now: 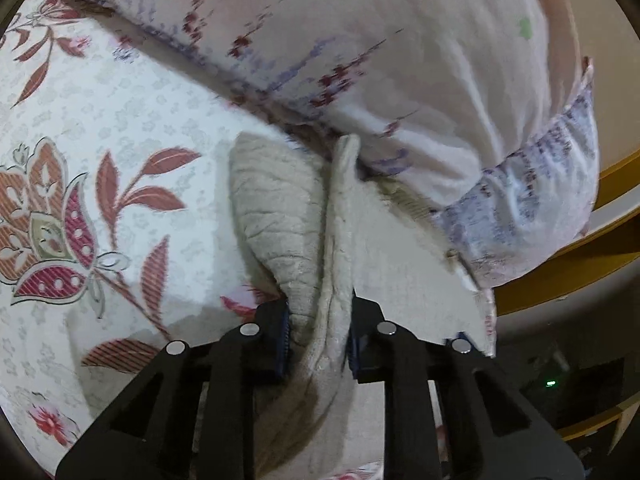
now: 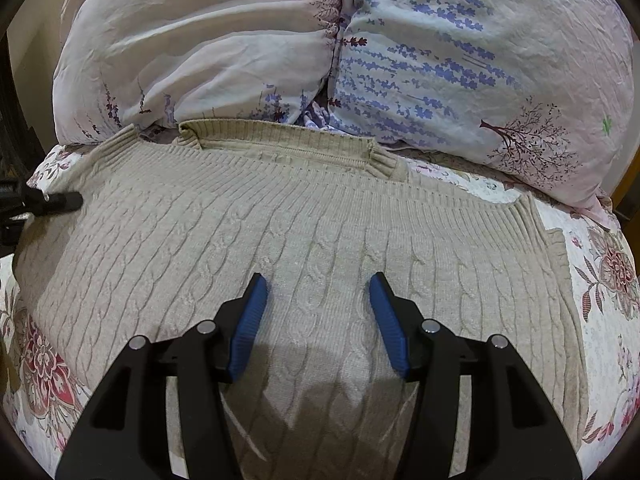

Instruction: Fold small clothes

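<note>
Left gripper [image 1: 318,332] clamped on beige sweater [image 2: 304,240] edge; right gripper [image 2: 318,312] wide apart above it, on floral bed [image 1: 132,128].

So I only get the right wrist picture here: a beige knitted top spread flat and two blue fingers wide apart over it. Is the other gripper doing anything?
Observer: Yes. The left gripper is shut on a bunched edge of the sweater.
Operator: Is that the black thing at my far left?
Observer: Probably; the left wrist view cannot confirm it. That view does show the gripped cloth raised off the floral bedspread as a ridge.
Operator: Anything nearby I miss?
Observer: A yellow wooden edge shows beyond the pillow.
</note>
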